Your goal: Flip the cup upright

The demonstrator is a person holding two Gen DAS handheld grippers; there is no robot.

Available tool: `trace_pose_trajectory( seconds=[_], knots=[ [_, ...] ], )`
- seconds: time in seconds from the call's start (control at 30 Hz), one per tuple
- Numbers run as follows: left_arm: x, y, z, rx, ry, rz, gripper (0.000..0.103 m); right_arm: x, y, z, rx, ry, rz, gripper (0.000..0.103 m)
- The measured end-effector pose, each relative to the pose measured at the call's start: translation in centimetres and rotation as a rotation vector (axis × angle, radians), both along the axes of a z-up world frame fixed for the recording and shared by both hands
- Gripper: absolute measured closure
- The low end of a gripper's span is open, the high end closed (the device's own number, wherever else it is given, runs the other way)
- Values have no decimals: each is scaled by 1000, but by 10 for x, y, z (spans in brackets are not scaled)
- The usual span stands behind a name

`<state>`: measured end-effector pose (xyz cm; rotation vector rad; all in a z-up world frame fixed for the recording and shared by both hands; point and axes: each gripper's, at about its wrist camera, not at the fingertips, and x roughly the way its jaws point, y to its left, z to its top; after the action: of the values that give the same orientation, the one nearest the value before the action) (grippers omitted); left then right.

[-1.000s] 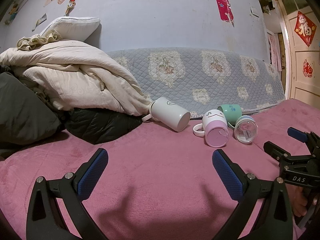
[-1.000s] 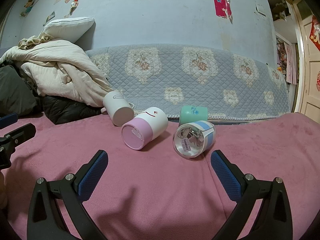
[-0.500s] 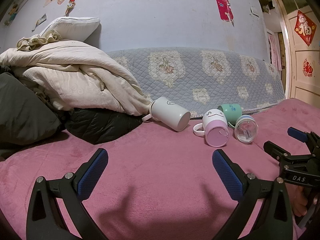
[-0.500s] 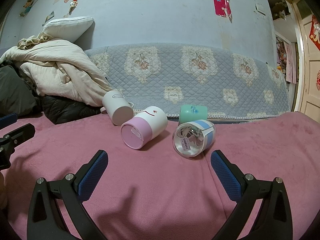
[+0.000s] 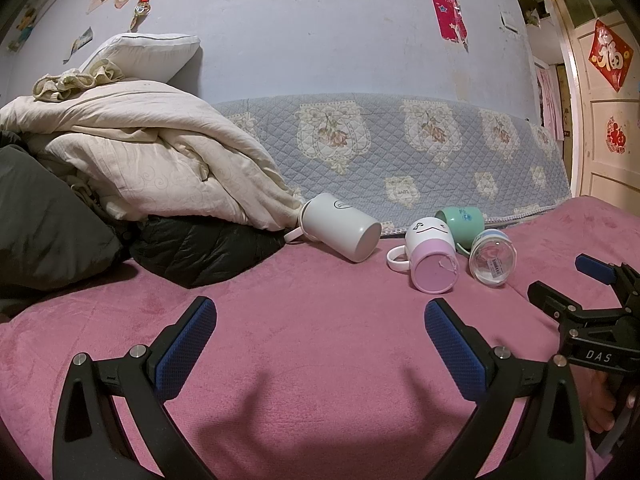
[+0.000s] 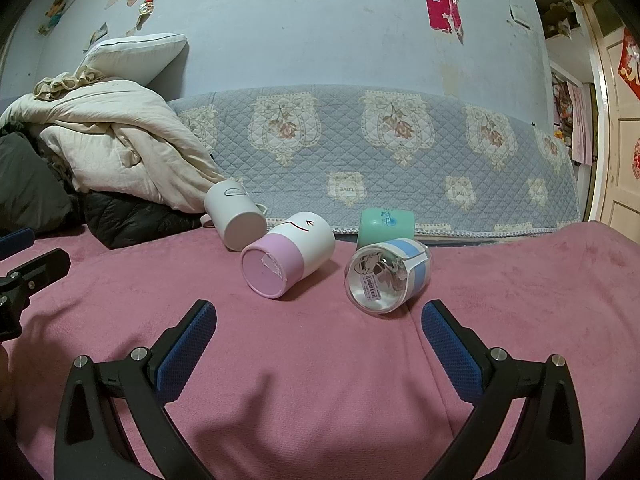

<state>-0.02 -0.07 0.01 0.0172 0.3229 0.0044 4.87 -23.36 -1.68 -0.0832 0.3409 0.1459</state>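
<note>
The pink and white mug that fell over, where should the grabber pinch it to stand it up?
Probably across the round body of the pink and white mug, one pad on each curved side. It lies on its side, pink bottom facing the right gripper, whose jaws are wide open. Come straight from the front; its handle sticks out left.

From my right wrist view, the green cup (image 6: 385, 226) at twelve o'clock is half hidden behind the clear glass (image 6: 387, 276), and I can't read its print. The white mug (image 6: 234, 220) shows only a sliver of handle. The left gripper (image 6: 24, 264) is cut off at nine o'clock. The barcode label is too small to read.
</note>
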Motion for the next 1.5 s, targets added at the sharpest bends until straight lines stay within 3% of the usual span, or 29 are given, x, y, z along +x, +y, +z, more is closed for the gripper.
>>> trace_pose_trajectory(
  seconds=[1.5],
  knots=[
    [4,0,-3,2,4,2,0,3,-1,-2,4,7,-1,0]
  ],
)
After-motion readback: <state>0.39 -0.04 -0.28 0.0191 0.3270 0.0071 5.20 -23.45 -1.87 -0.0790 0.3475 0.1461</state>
